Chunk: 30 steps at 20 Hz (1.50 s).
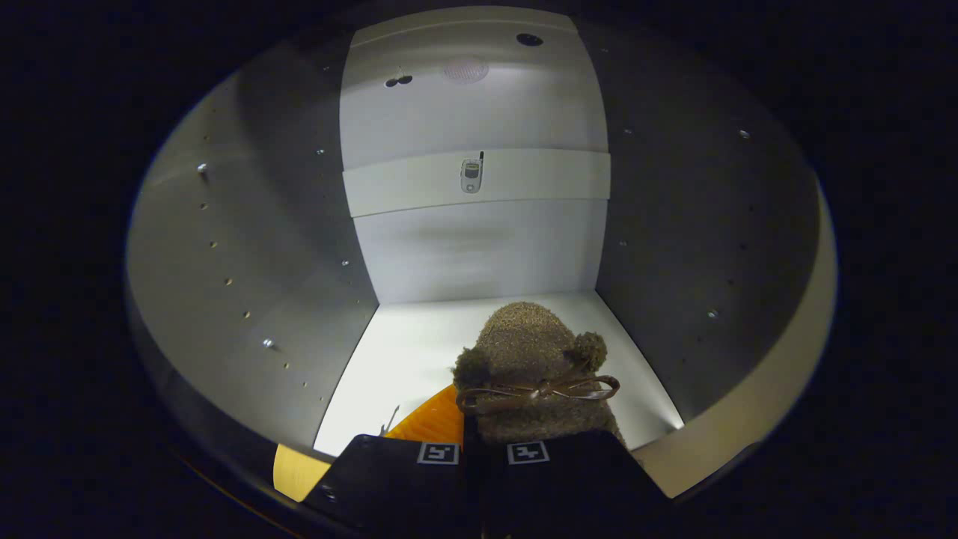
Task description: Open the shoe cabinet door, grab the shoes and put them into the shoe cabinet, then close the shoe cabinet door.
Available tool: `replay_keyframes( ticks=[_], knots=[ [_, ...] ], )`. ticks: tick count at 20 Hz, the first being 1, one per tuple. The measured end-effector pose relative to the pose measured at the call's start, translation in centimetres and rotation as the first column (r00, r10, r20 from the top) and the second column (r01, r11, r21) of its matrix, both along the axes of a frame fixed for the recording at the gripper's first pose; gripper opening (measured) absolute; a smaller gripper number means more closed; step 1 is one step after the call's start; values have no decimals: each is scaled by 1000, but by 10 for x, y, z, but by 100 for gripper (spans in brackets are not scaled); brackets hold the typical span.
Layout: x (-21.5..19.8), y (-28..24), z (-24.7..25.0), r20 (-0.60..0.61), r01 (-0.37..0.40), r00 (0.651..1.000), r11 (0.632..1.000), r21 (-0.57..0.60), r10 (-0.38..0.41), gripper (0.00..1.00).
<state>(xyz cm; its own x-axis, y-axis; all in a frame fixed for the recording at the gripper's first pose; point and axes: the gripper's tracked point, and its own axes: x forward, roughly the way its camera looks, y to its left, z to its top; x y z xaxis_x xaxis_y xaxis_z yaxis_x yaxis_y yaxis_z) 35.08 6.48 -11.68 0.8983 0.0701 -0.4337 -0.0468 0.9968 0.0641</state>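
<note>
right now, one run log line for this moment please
stage: placing shoe | gripper: shut on fuzzy brown slipper with bow | slipper: inside open white shoe cabinet, over cabinet floor | door: not yet closed

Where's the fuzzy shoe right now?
The fuzzy brown shoe sits inside the shoe cabinet on its white floor, just ahead of the gripper, whose jaws look closed on its near end.

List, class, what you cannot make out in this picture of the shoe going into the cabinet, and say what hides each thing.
1. Shoe's heel: gripper view, hidden behind the claw, whose fingers stand close together at it; whether both press on it is unclear.
2. Cabinet door: cut off by the edge.
3. Small fitting on the back rail: too small to identify.
4. Orange surface: mostly covered by the shoe and the claw.
</note>
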Motion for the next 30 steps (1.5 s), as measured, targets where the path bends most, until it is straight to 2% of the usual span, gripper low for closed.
replay_keyframes(
  ticks=[4, 9, 16, 20, 23, 24, 30],
  knots=[
    [41, 7, -18, -33, 12, 999, 1000, 8, -12, 9],
    [72, 5, -35, -58, 48, 997, 999, 2, -48, 9],
    [75, 8, -42, -93, 54, 994, 998, -7, -55, 10],
    [68, 12, -42, -104, 37, 994, 999, -9, -38, 18],
    [62, 11, -40, -102, 28, 994, 999, -18, -30, 34],
    [57, 13, -37, -98, 22, 995, 1000, -21, -24, 36],
    [20, 22, -17, -48, -22, 999, 999, -37, 20, 78]
  ],
)
